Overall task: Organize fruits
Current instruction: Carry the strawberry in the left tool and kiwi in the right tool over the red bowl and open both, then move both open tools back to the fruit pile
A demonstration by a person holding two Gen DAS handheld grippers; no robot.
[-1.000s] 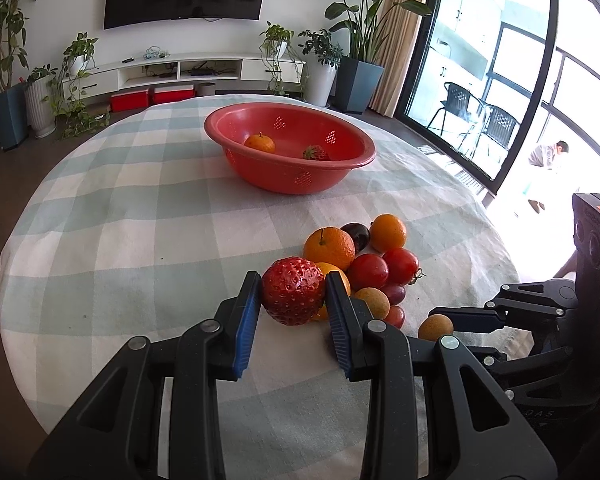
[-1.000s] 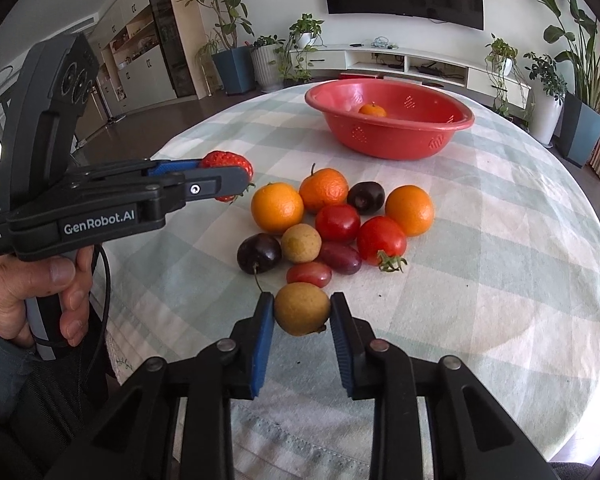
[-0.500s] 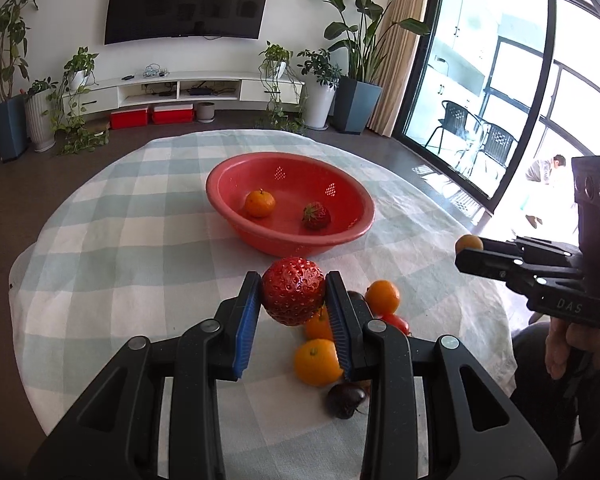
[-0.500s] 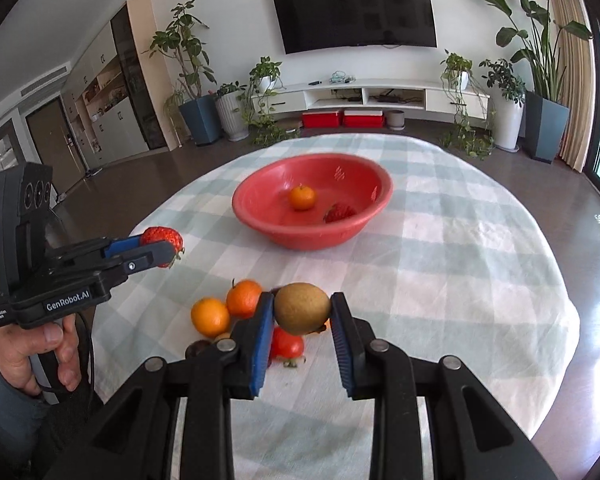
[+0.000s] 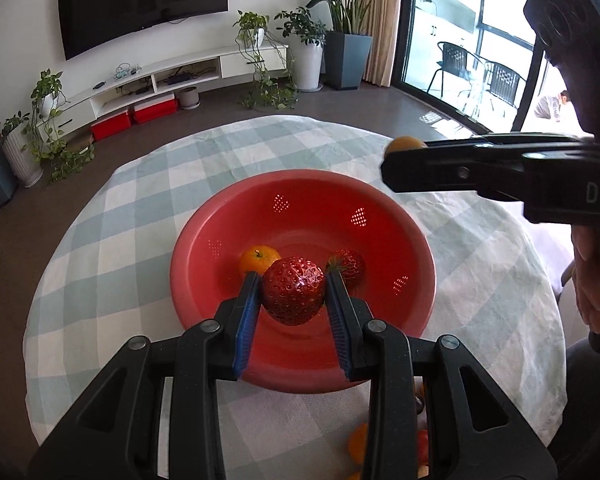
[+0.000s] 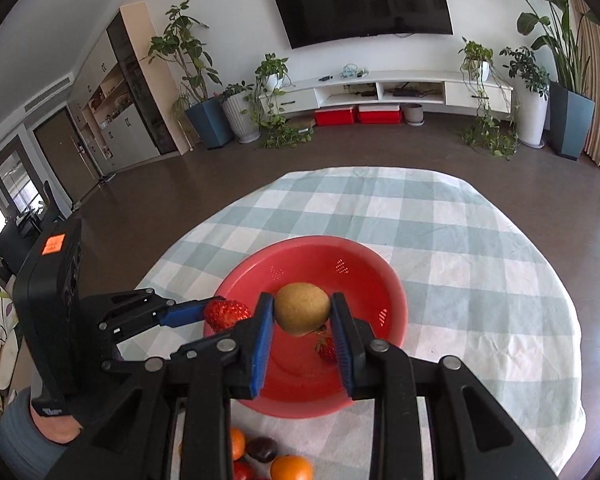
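A living room with a wall-mounted TV (image 6: pixel 362 0) and potted plants surrounds a round desk (image 6: pixel 480 264) under a checked cloth. In the left wrist view, the left hand-held gripper (image 5: pixel 293 300) clamps a strawberry (image 5: pixel 293 290) at frame centre, over the red bowl (image 5: pixel 380 208) holding 1 mandarin (image 5: pixel 256 258) and 1 strawberry. In the right wrist view, the right hand-held gripper (image 6: pixel 302 316) grips a tan round fruit (image 6: pixel 302 308) above the same bowl. Loose fruits (image 6: pixel 290 467) lie at the bottom edge.

Open bowl (image 5: pixel 416 240) below both claws
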